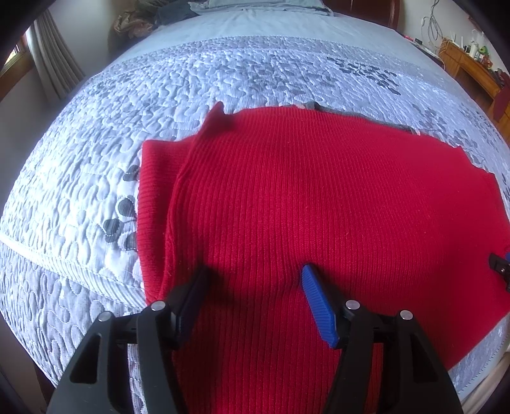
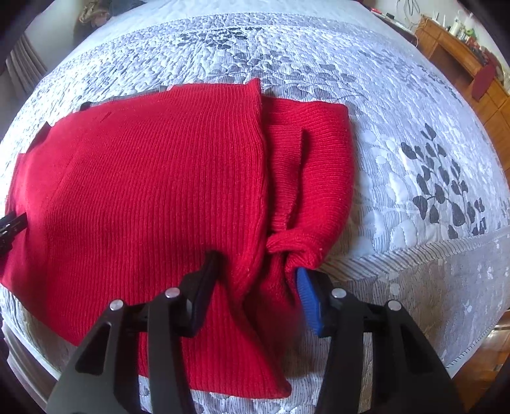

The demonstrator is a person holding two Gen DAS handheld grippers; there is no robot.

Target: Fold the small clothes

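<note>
A red ribbed sweater [image 1: 302, 191] lies flat on the quilted bed, with one sleeve [image 2: 318, 159] folded in along its side. My left gripper [image 1: 255, 270] points down over the sweater's near part, open, with nothing between its fingers. My right gripper [image 2: 256, 264] straddles the sweater [image 2: 143, 175] where the body meets the folded sleeve. A ridge of red fabric bulges between its fingers, beside the bunched cuff [image 2: 293, 245], and the jaws stand well apart. Each gripper shows at the edge of the other's view: the right gripper [image 1: 500, 264], the left gripper [image 2: 12, 226].
The pale blue-grey quilt [image 1: 159, 95] with dark leaf prints covers the bed [image 2: 414, 127]. A grey garment edge [image 1: 350, 113] peeks from under the sweater's far side. Piled clothes [image 1: 165, 12] lie near the head. A wooden dresser [image 2: 452, 44] stands at the right, a curtain [image 1: 54, 70] at the left.
</note>
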